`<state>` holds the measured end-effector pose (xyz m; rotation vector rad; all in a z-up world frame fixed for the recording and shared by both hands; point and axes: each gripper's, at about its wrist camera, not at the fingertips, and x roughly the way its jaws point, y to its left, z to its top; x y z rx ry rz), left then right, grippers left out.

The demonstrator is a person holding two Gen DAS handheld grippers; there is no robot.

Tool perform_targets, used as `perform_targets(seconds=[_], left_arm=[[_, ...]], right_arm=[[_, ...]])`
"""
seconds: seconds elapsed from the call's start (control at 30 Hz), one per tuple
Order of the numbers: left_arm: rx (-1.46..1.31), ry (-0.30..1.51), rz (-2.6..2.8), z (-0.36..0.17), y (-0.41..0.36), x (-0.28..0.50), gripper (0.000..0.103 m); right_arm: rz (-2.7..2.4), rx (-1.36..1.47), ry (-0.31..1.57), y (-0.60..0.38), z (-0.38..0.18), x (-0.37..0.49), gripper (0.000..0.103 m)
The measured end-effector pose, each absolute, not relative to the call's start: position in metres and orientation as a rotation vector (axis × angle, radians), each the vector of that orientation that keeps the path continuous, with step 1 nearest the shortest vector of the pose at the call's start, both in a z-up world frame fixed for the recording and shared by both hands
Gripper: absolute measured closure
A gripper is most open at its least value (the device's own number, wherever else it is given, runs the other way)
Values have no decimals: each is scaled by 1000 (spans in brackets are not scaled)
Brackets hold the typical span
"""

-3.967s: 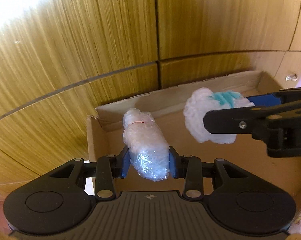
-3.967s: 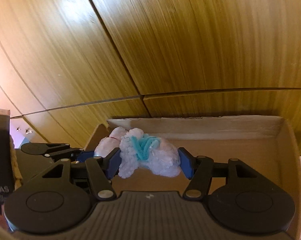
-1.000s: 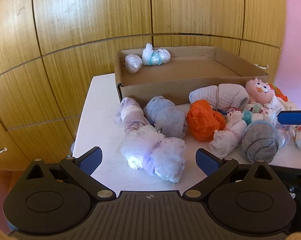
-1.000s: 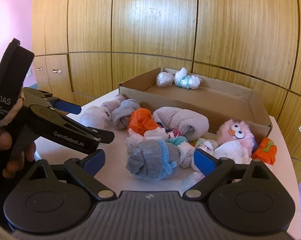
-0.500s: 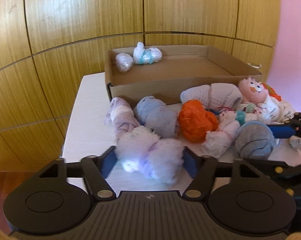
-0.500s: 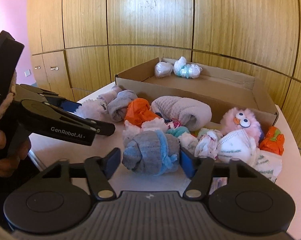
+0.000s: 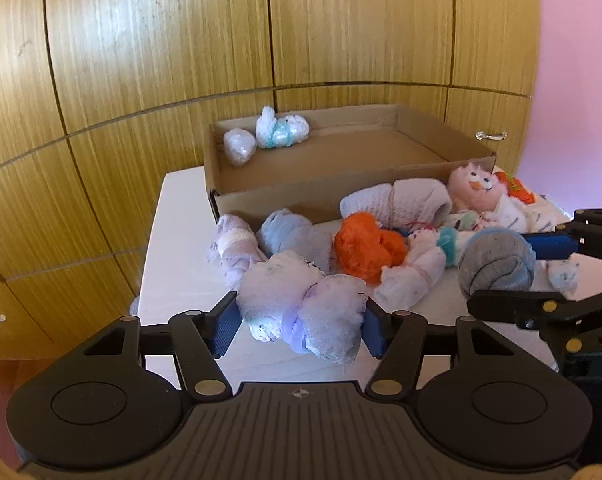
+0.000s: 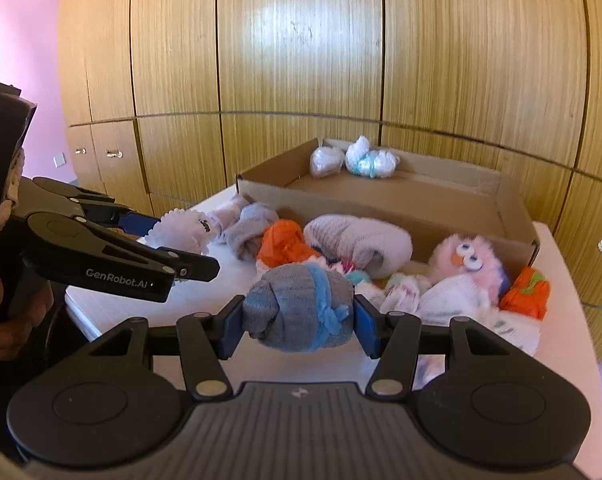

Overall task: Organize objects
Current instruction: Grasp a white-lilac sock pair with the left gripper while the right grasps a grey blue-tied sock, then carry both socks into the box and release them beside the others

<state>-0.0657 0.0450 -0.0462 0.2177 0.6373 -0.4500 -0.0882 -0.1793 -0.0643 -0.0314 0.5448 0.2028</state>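
Sock bundles, soft and light, squash under the pads, so each is best pinched across its fat middle. Near the desk's front edge the pale lilac bundle (image 7: 301, 312) sits between the left tool's (image 7: 299, 326) closing jaws; the smaller grey-and-blue bundle (image 8: 299, 312) is likewise clamped in the right tool (image 8: 299, 326), jaws closing, short of the cardboard box (image 8: 517, 216) at the back edge.

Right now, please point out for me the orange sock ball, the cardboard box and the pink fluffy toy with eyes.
orange sock ball (image 7: 367, 250), left wrist view, middle of the bundle.
cardboard box (image 7: 321, 196), left wrist view, near front wall.
pink fluffy toy (image 8: 463, 260), right wrist view, face just below the eyes.
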Motion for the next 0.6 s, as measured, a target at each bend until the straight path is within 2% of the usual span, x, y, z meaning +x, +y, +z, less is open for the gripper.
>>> perform_targets(seconds=[0.27,0.6], left_arm=[[231,605,-480,-12,36,-52,36],[271,581,-497,32,7,21,36]], right_arm=[[200,-43,496,-191,-32,-81,51],[189,-41,444,-226,14,-39,51]])
